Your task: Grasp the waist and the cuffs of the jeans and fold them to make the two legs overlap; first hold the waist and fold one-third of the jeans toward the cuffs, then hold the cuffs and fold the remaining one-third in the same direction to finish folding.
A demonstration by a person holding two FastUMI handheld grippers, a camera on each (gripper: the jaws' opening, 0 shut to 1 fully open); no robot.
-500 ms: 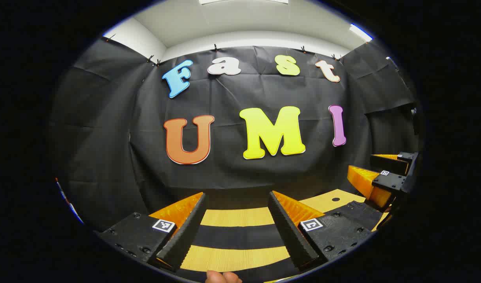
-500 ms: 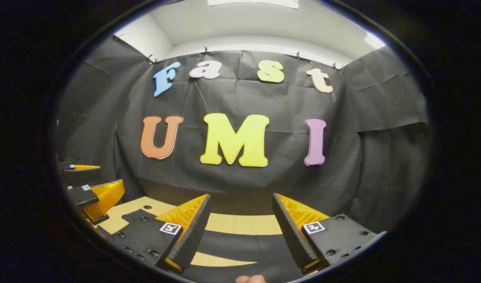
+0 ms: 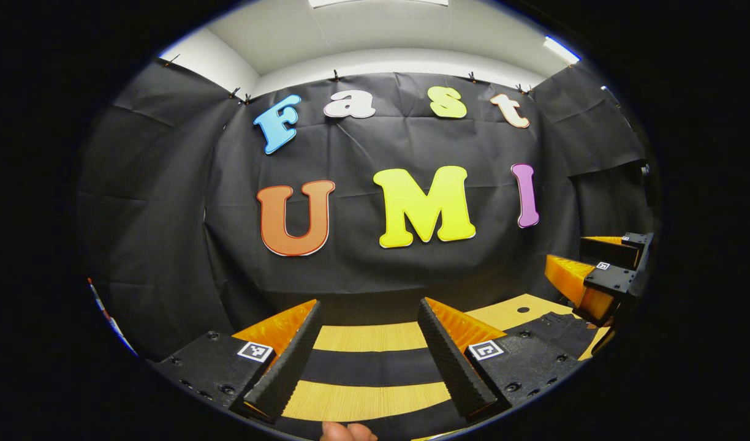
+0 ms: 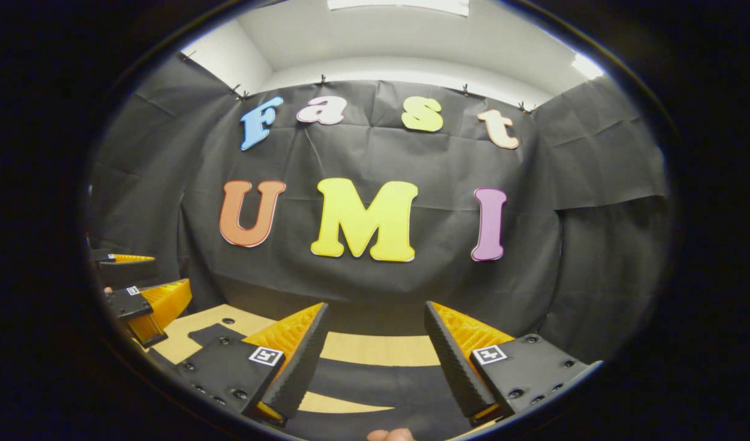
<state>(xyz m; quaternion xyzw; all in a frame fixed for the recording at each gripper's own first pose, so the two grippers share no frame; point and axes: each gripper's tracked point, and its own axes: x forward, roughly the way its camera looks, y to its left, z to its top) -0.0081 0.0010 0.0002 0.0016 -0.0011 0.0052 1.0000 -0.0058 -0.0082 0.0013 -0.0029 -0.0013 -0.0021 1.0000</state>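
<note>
1. Dark denim: in the left gripper view the jeans (image 3: 375, 367) lie as a band across the wooden table (image 3: 369, 338), between the wide-spread fingers of the left gripper (image 3: 369, 355), which grips nothing.
2. In the right gripper view the right gripper (image 4: 375, 361) is likewise wide and empty above the jeans (image 4: 381, 383), near the table's front edge.
3. Risk: both sit high; closing now would likely miss the cloth.

Each gripper is a handheld tool with two wedge-shaped fingers, ribbed on the outer side and finely toothed on the inner face. The left gripper (image 3: 366, 361) and right gripper (image 4: 375, 361) both carry flat black plates studded with round screws, and each plate bears a small square black-and-white marker.
</note>
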